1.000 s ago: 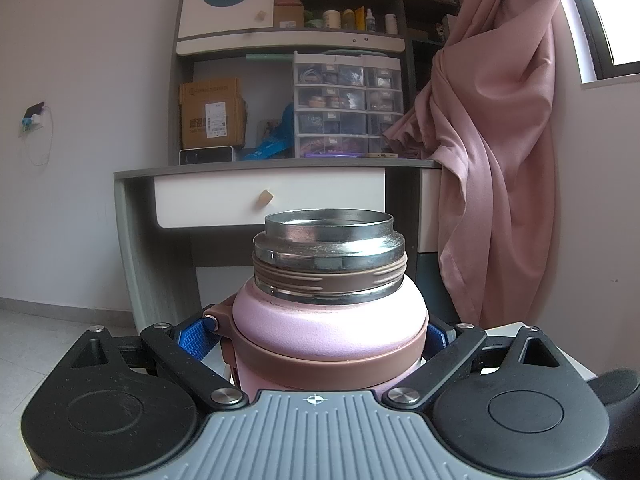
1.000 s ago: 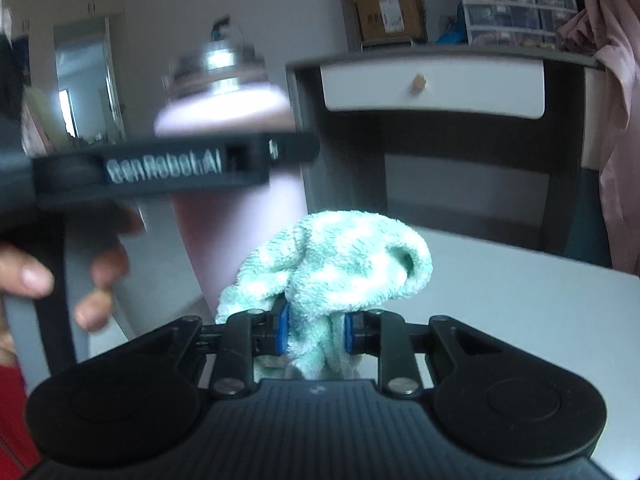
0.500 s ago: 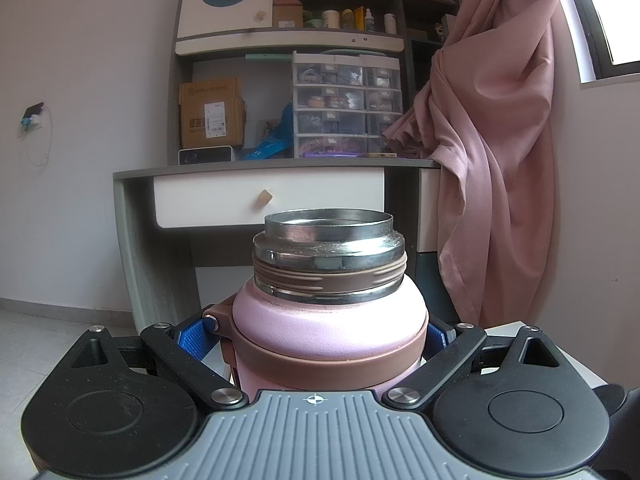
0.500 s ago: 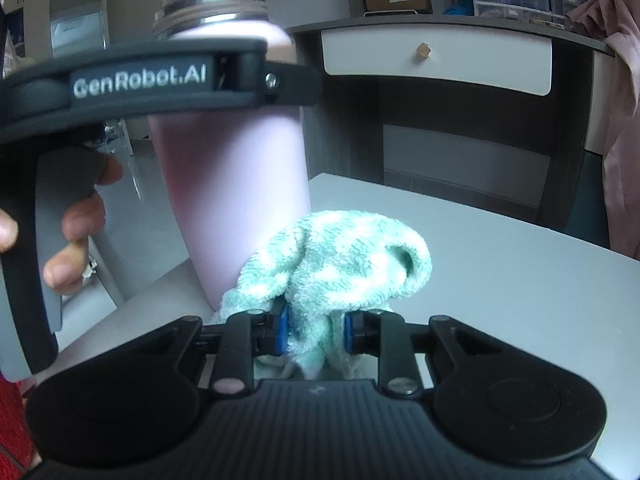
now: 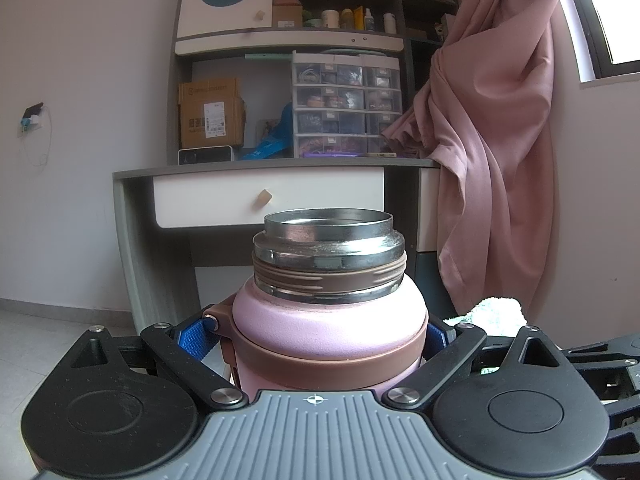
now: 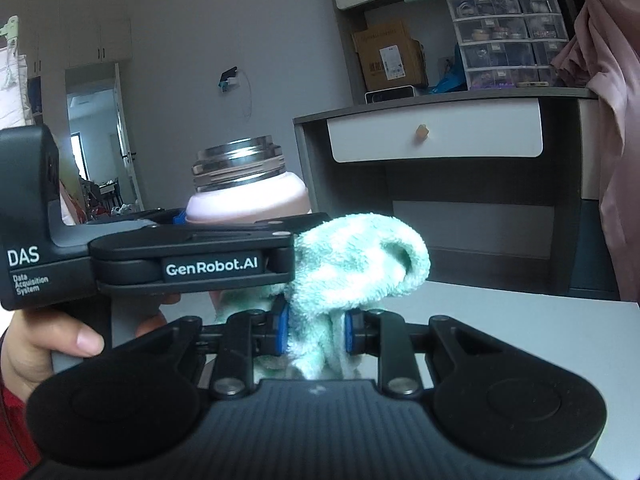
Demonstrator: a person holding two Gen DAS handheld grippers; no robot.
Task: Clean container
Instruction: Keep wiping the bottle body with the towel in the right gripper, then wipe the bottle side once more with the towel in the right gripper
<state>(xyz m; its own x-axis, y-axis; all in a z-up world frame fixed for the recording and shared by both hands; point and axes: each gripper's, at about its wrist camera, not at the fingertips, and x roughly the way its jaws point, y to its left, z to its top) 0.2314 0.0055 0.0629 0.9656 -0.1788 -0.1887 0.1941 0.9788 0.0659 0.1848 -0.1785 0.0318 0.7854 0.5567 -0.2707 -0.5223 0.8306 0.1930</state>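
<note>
A pink flask (image 5: 328, 320) with an open steel mouth and no lid stands upright in my left gripper (image 5: 314, 334), which is shut on its shoulder. It also shows in the right wrist view (image 6: 248, 196), behind the left gripper's body. My right gripper (image 6: 314, 330) is shut on a mint-green and white terry cloth (image 6: 360, 252). The cloth sits just right of the flask, at about shoulder height, and shows in the left wrist view (image 5: 496, 314). The cloth is beside the flask; contact cannot be told.
A white table top (image 6: 520, 336) lies below the right gripper. Behind it stands a grey desk with a white drawer (image 5: 268, 196), shelves, a cardboard box (image 5: 210, 114) and plastic drawer units (image 5: 346, 106). A pink curtain (image 5: 496, 140) hangs at the right.
My right gripper with the cloth has risen from near the flask's base to its shoulder height. The cloth has come into the left wrist view. The left gripper and flask have stayed still.
</note>
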